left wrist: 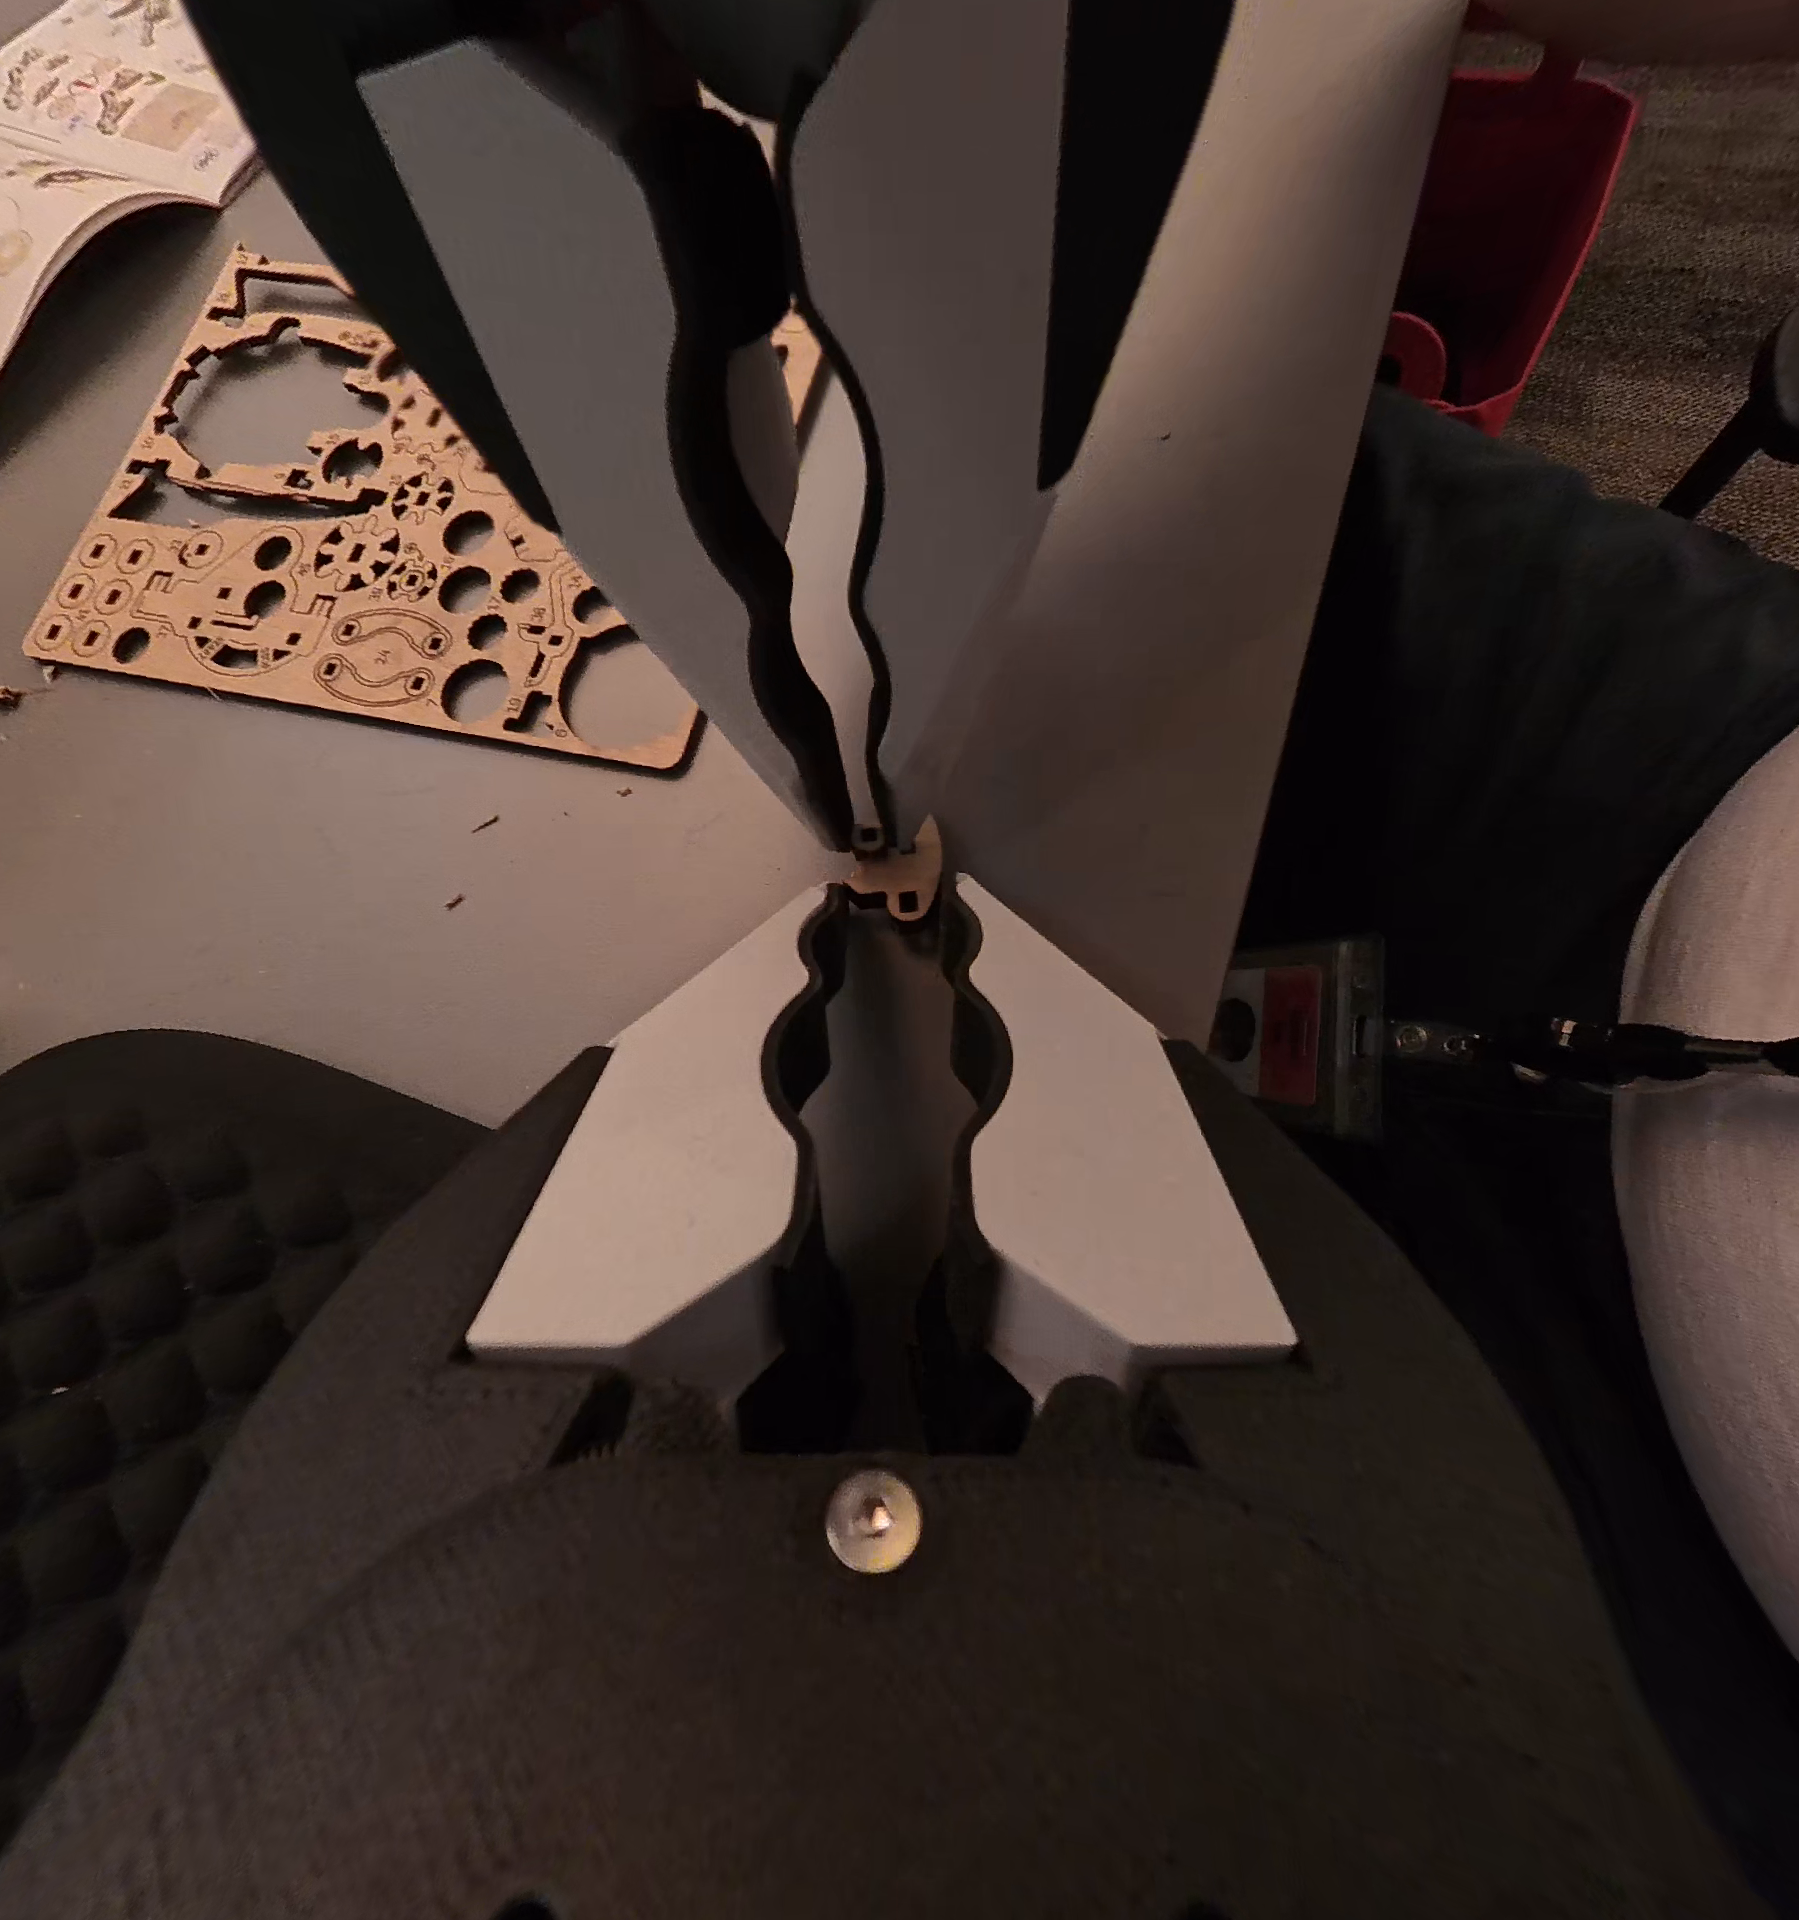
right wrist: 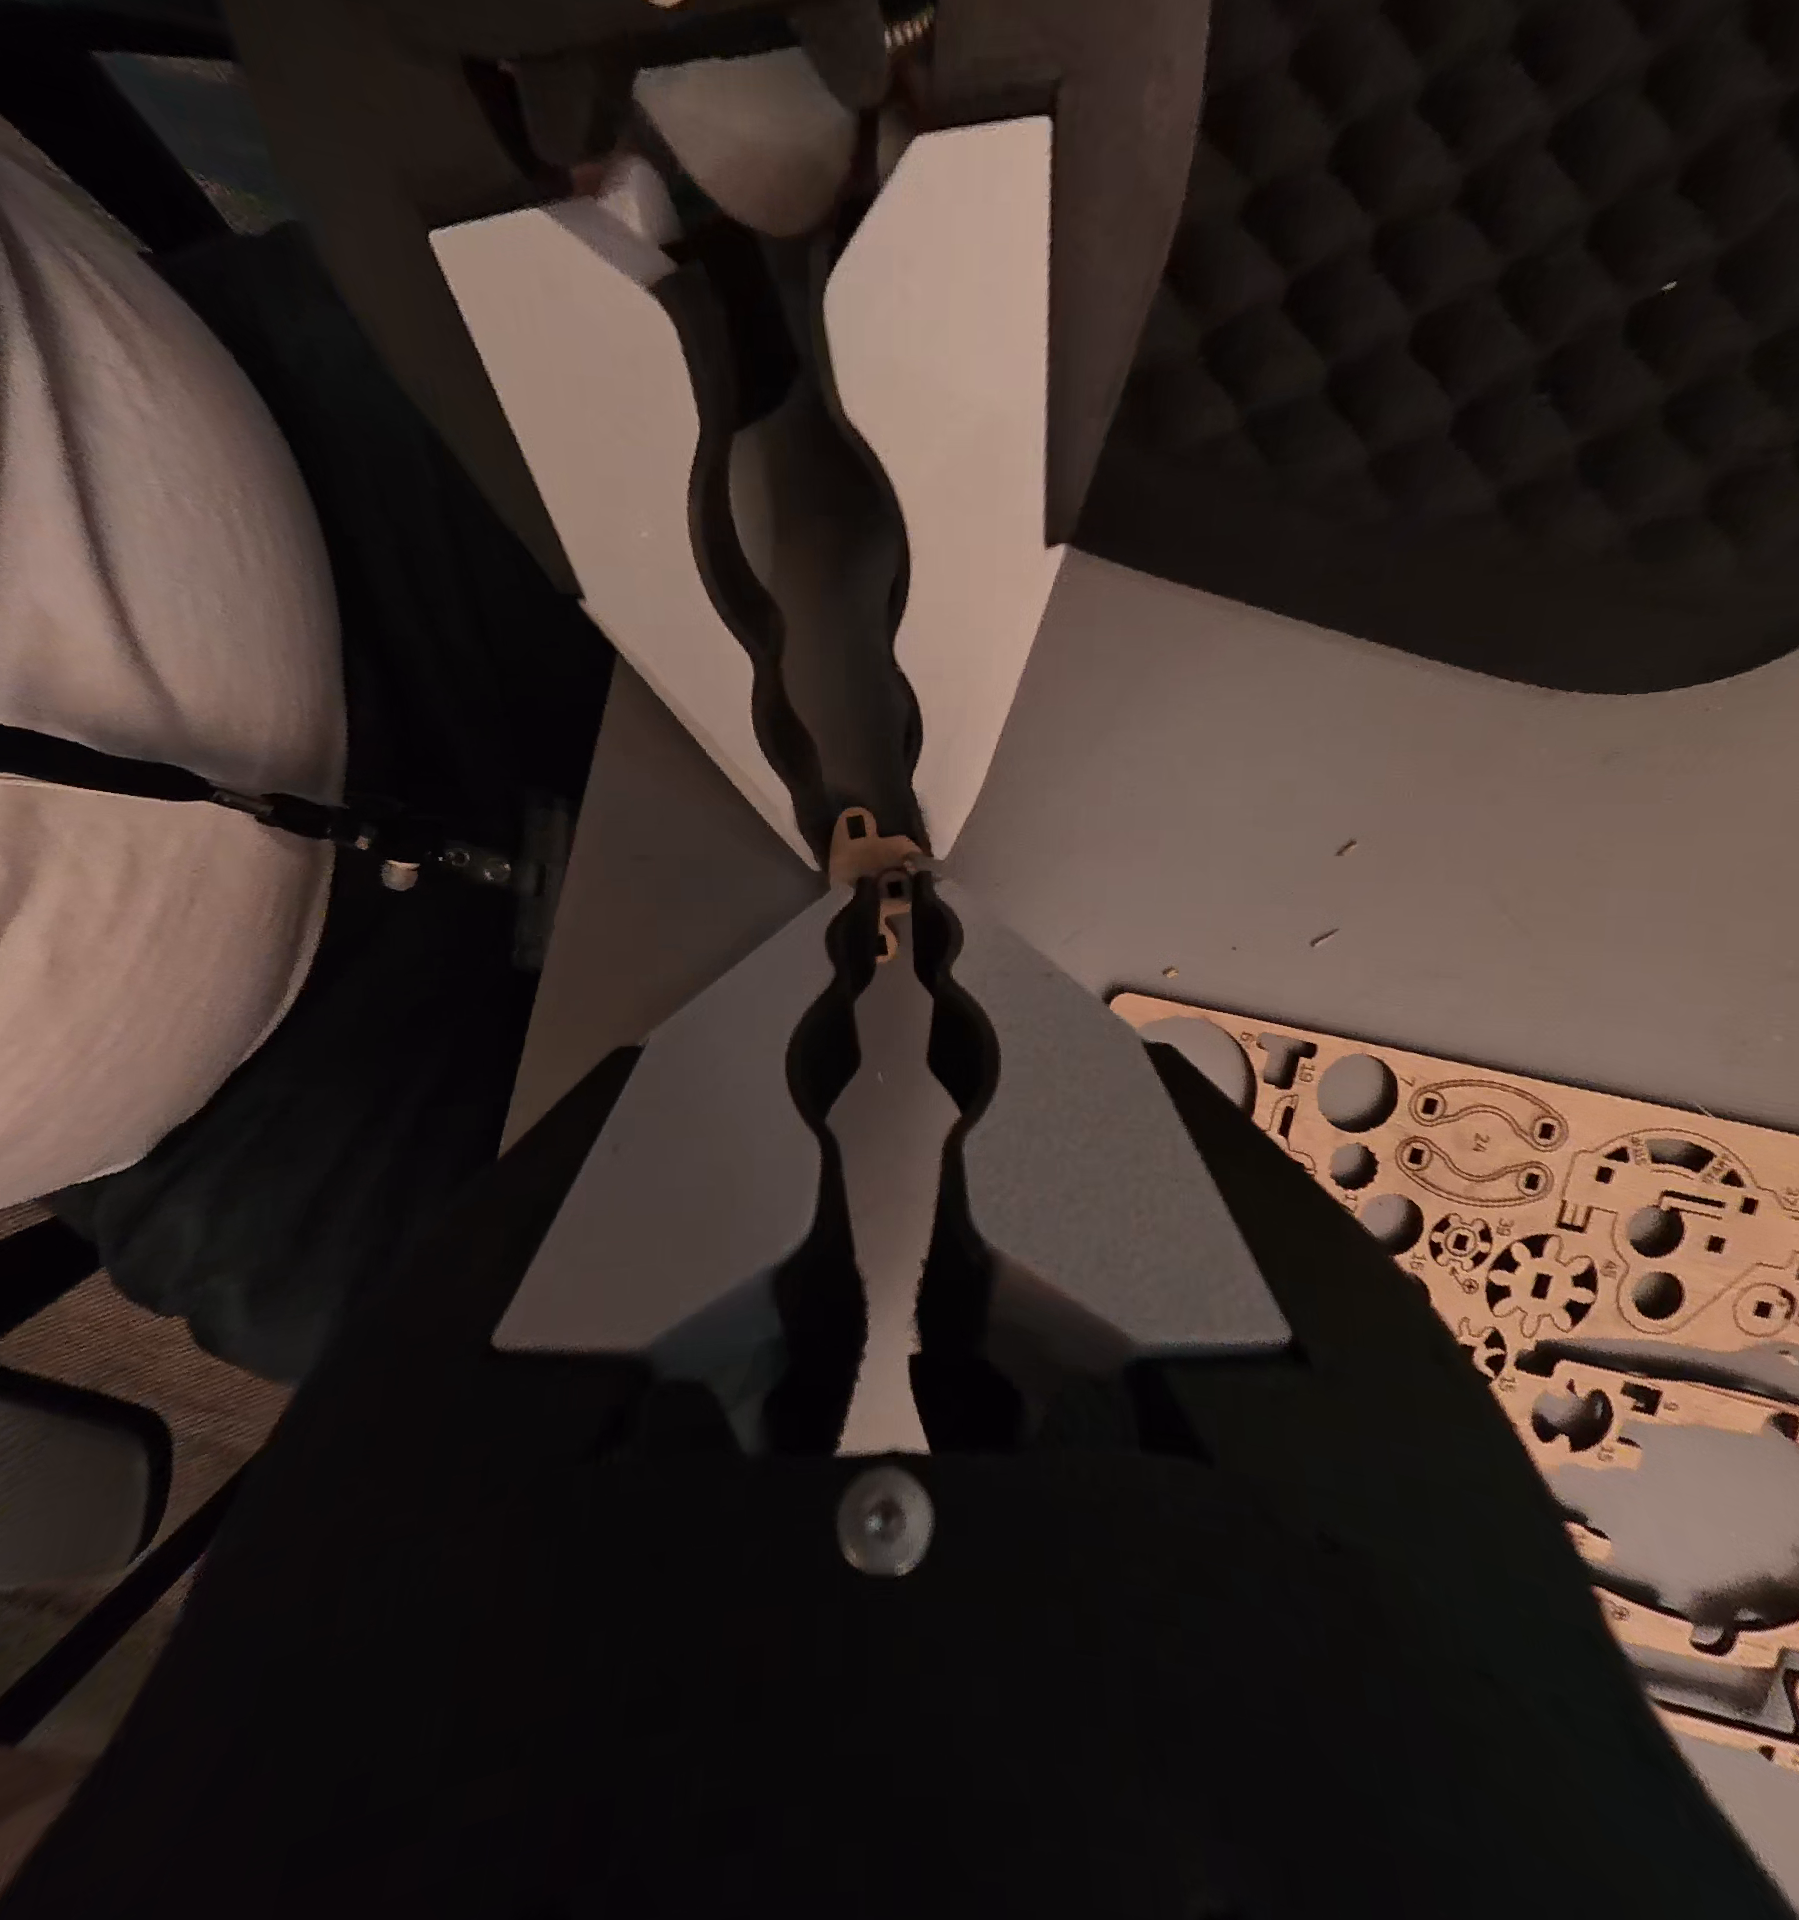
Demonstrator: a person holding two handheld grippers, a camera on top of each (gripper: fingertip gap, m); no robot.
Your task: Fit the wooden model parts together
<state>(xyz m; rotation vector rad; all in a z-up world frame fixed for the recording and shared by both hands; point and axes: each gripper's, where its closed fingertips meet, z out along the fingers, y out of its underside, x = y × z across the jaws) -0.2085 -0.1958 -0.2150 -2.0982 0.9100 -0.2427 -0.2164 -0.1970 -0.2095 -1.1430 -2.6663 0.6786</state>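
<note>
**Two small parts meeting tip to tip**

Left gripper [left wrist: 890,902] pinches a small wooden part [left wrist: 900,883]; right gripper [right wrist: 890,896] enters from 12 o'clock, pinching a second small part [right wrist: 890,914]. The parts touch at mid-frame, above the table [left wrist: 251,883]. I cannot tell whether they are seated; joining looks underway, not finished.

Parts: thin pale laser-cut ply, tabbed, with square holes. Punched-out wooden sheet [left wrist: 355,561] lies flat at 10 o'clock, many pieces already removed. Gripper pads are wavy black rubber on smooth grey fingers.
</note>
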